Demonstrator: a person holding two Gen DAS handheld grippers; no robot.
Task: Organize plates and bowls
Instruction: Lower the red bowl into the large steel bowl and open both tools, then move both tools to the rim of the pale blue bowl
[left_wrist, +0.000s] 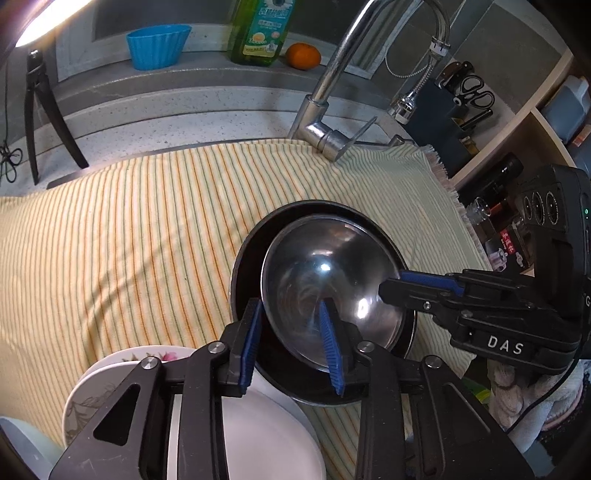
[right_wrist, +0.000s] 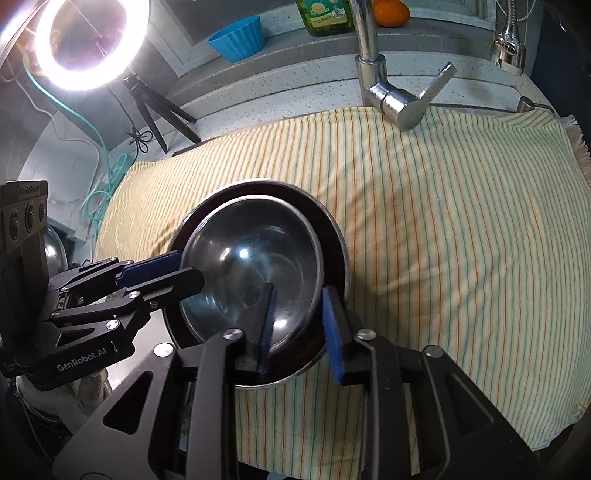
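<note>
A shiny steel bowl (left_wrist: 325, 273) sits nested inside a larger dark bowl (left_wrist: 243, 258) on the striped cloth; both show in the right wrist view, the steel bowl (right_wrist: 255, 258) and the dark bowl (right_wrist: 332, 236). My left gripper (left_wrist: 291, 343) straddles the steel bowl's near-left rim, one finger inside, one outside; it also shows in the right wrist view (right_wrist: 173, 273). My right gripper (right_wrist: 299, 328) straddles the rim on the opposite side and shows in the left wrist view (left_wrist: 397, 282). Both have their jaws spread a little around the rim. White plates (left_wrist: 266, 424) lie under my left gripper.
A striped cloth (right_wrist: 443, 221) covers the sink area. A chrome faucet (left_wrist: 325, 110) stands behind it, also in the right wrist view (right_wrist: 380, 85). A blue cup (left_wrist: 159, 44), green bottle (left_wrist: 258, 29) and orange (left_wrist: 303, 55) sit on the ledge. A ring light (right_wrist: 92, 44) stands left; a knife block (left_wrist: 454, 107) right.
</note>
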